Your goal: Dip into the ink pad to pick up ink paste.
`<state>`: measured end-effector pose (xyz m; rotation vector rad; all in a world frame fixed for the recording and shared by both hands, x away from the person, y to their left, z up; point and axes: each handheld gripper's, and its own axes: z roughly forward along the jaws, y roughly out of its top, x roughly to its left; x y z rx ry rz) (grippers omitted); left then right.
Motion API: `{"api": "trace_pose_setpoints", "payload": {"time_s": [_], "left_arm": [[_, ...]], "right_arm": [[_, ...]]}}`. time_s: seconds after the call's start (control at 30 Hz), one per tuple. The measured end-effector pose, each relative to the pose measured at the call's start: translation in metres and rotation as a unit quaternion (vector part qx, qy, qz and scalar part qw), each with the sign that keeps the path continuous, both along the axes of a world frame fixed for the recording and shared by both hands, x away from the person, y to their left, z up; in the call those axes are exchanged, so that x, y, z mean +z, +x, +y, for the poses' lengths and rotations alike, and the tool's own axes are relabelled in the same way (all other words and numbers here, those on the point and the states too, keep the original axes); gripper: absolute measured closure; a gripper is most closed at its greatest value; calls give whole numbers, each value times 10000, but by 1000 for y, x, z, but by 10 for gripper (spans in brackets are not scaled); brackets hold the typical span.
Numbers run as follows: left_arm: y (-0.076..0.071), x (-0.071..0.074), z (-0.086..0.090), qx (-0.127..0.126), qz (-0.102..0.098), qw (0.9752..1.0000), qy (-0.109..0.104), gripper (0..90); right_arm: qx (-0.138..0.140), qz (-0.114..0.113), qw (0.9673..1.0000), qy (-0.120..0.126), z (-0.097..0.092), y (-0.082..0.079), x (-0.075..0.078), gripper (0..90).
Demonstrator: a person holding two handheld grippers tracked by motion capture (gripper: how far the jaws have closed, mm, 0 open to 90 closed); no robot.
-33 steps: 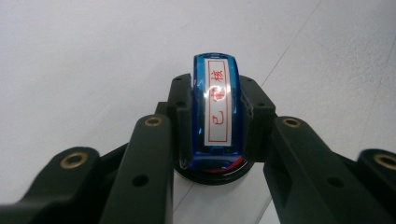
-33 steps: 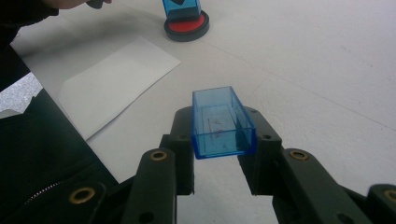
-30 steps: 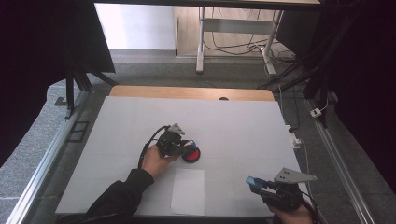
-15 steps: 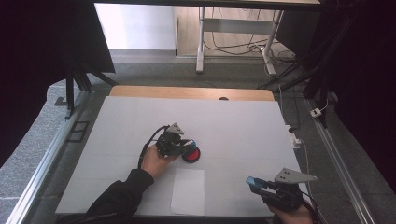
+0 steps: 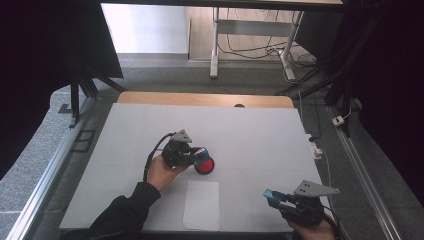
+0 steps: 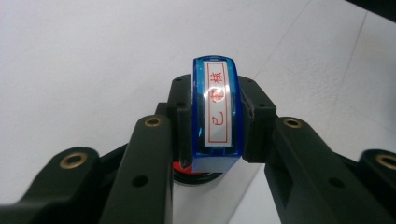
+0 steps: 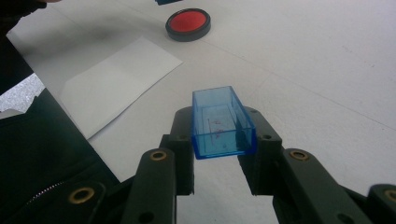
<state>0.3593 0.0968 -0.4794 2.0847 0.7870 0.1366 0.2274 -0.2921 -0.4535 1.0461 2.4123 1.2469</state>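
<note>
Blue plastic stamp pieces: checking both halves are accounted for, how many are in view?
2. The stamp body is clamped in the left gripper over the red ink pad; its blue cap is in the right gripper.

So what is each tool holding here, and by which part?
The left tool grips a blue stamp by its two long sides, above the red ink pad. The right tool grips the stamp's clear blue cap by its side walls.

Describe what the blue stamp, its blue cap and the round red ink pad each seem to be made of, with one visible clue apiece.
Blue stamp: glossy translucent plastic, probably; light glares off its labelled face.
Blue cap: clear blue plastic, likely rigid; the table shows through its hollow walls.
Red ink pad: matte red pad, perhaps felt or foam, set in a shiny black rim, probably plastic.
</note>
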Motion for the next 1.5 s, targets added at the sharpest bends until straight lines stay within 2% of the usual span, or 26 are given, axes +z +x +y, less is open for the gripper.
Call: {"api": "trace_pose_setpoints", "payload": {"time_s": [0.43, 0.63, 0.93, 1.5], "left_arm": [[-16, 9, 3, -210, -18, 9997, -112, 692], [-24, 14, 3, -334, -100, 9993, -94, 692], [-39, 21, 6, -484, -106, 9987, -113, 691], [-65, 22, 14, -612, -77, 9980, -94, 691]], "right_arm": [[31, -17, 10000, -72, 1, 0, 0, 683], [32, -13, 10000, -83, 1, -1, 0, 683], [58, -19, 10000, -57, 1, 0, 0, 683], [71, -12, 10000, -62, 1, 0, 0, 683]]}}
